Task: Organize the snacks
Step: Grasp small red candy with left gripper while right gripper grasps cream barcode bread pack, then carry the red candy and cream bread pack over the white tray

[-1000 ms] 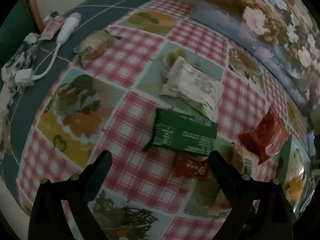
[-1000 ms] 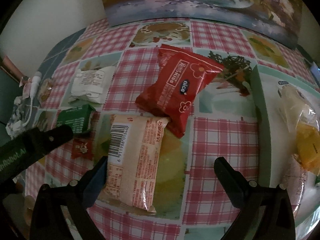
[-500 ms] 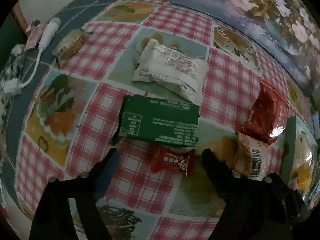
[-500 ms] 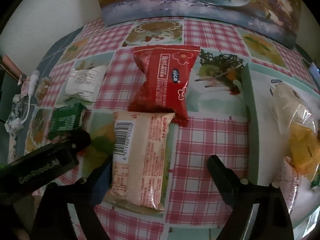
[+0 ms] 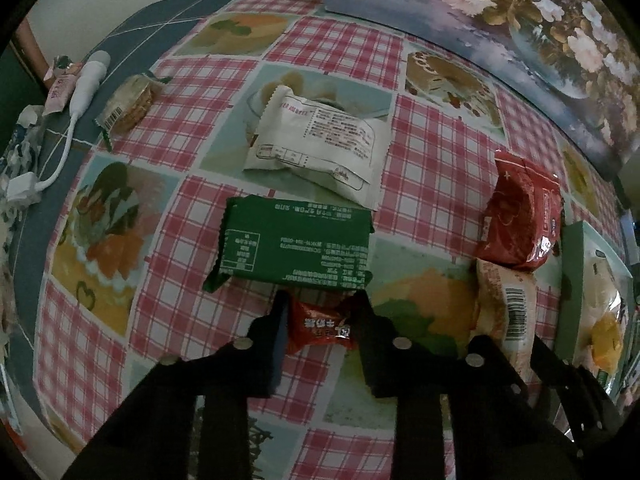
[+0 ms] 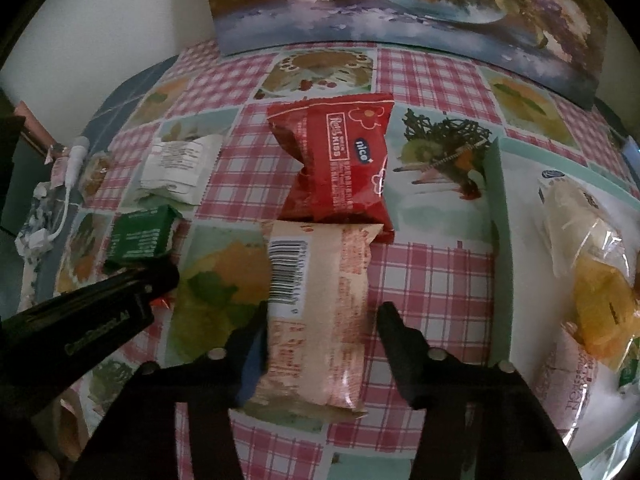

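Note:
My left gripper (image 5: 320,316) points down at the checked tablecloth and is shut on a small red candy packet (image 5: 320,326), with a finger pressed against each end. Just beyond it lies a green packet (image 5: 296,248), and further back a white packet (image 5: 320,144). My right gripper (image 6: 320,324) straddles a long pink packet with a barcode (image 6: 316,300). Its jaws are closing and the pads press on the packet's sides. A big red packet (image 6: 340,164) lies against the pink packet's far end. The left gripper's dark body (image 6: 100,320) shows at the lower left of the right wrist view.
A pale green tray (image 6: 498,240) at the right holds yellow and clear-wrapped snacks (image 6: 592,272). A flower painting (image 6: 400,4) leans at the table's back. At the far left lie a biscuit pack (image 5: 128,100) and a white cable (image 5: 86,80), near the table edge.
Both grippers went from wide open to closed. The left one shifted over the small red packet and clamped it. The pink packet now lies straight between the right fingers.

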Action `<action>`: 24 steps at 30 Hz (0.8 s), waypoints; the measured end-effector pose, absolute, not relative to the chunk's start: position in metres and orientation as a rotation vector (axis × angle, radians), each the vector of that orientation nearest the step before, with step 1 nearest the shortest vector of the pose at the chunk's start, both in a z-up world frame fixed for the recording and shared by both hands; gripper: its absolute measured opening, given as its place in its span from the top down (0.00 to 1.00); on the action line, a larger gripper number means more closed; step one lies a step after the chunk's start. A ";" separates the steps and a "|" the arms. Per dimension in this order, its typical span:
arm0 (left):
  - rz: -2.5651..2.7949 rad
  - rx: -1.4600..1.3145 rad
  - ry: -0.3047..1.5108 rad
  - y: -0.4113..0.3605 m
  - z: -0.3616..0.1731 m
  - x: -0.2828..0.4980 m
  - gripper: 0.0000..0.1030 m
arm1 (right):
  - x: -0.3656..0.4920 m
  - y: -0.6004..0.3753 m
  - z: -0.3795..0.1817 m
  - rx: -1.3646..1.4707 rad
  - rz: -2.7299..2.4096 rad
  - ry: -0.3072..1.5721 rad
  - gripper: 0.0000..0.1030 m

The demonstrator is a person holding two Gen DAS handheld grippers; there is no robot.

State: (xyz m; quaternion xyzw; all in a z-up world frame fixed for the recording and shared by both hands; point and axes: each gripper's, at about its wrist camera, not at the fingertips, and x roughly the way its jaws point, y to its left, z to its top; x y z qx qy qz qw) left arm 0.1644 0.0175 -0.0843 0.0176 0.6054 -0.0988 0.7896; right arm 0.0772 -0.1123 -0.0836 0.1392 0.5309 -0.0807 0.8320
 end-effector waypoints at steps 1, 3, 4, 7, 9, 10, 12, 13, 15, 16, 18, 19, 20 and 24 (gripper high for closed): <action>-0.215 0.035 1.304 0.017 -0.084 0.164 0.71 | 0.078 -0.112 -0.083 0.299 -0.167 1.124 0.55; -0.222 0.031 1.303 0.020 -0.088 0.166 0.72 | 0.079 -0.112 -0.083 0.303 -0.158 1.123 0.59; -0.223 0.029 1.301 0.020 -0.088 0.166 0.73 | 0.079 -0.112 -0.082 0.305 -0.156 1.122 0.60; -0.225 0.025 1.295 0.021 -0.085 0.163 0.73 | 0.077 -0.113 -0.078 0.314 -0.155 1.115 0.61; -0.224 0.020 1.289 0.023 -0.081 0.163 0.73 | 0.075 -0.114 -0.075 0.321 -0.150 1.107 0.61; -0.223 0.019 1.286 0.023 -0.079 0.163 0.73 | 0.074 -0.115 -0.073 0.323 -0.149 1.103 0.61; -0.225 0.013 1.276 0.026 -0.074 0.162 0.73 | 0.070 -0.117 -0.069 0.331 -0.147 1.092 0.62; -0.226 0.009 1.268 0.027 -0.071 0.161 0.73 | 0.070 -0.117 -0.067 0.334 -0.145 1.086 0.62; -0.226 0.007 1.252 0.030 -0.063 0.160 0.73 | 0.068 -0.117 -0.062 0.339 -0.142 1.072 0.62; -0.225 0.009 1.243 0.030 -0.059 0.158 0.73 | 0.067 -0.118 -0.058 0.342 -0.140 1.064 0.62; -0.227 0.009 1.220 0.032 -0.050 0.155 0.73 | 0.064 -0.119 -0.052 0.353 -0.136 1.044 0.62; -0.229 0.007 1.210 0.033 -0.046 0.154 0.73 | 0.063 -0.120 -0.047 0.357 -0.133 1.031 0.62; -0.229 0.006 1.196 0.034 -0.040 0.152 0.73 | 0.061 -0.120 -0.043 0.359 -0.131 1.022 0.62; -0.230 0.006 1.150 0.033 -0.022 0.146 0.73 | 0.055 -0.124 -0.027 0.368 -0.135 0.981 0.62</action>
